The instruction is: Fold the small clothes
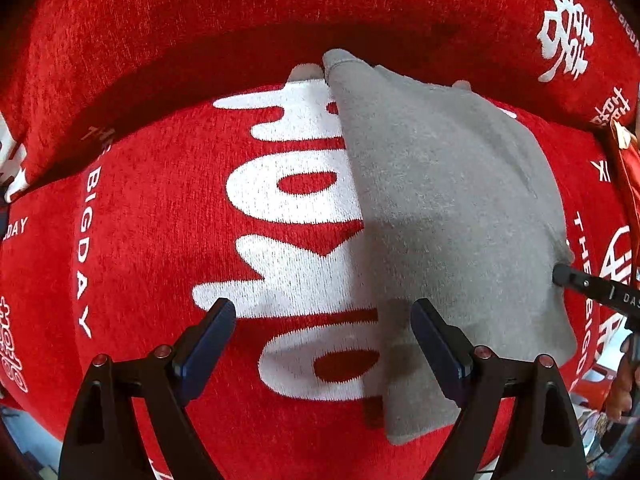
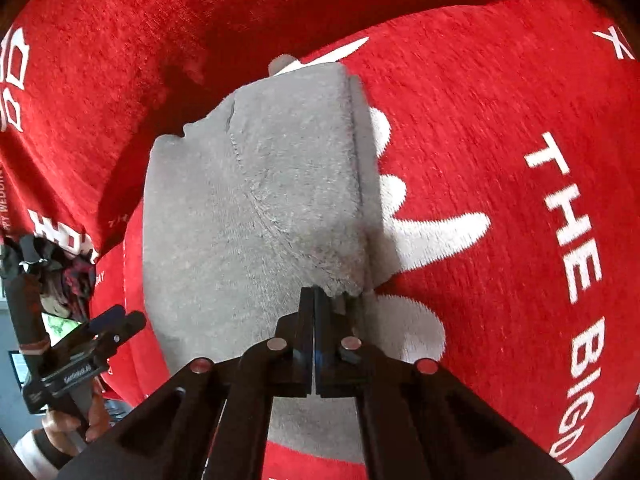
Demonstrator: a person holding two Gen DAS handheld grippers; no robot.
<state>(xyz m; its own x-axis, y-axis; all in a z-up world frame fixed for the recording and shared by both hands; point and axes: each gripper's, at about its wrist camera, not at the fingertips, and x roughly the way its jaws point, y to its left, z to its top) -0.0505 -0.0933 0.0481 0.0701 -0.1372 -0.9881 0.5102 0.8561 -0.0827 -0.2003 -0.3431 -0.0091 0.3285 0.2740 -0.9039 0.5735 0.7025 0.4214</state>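
Cloth: grey cloth [image 1: 448,216], folded over, lying on the red blanket [image 1: 152,240] with white lettering.
Left claw [image 1: 323,322]: jaws wide, empty, above the cloth's left edge.
Right claw [image 2: 315,300]: jaws closed together at the cloth's near corner; no cloth visible between them.

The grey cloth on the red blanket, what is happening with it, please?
A person is folding a small grey garment on a red blanket with white lettering, using two handheld grippers. The right gripper is shut, its tips at the garment's near edge; whether it pinches the fabric is unclear. The left gripper hangs open above the garment's edge and holds nothing. The garment looks already folded over, with a second layer showing along one side.
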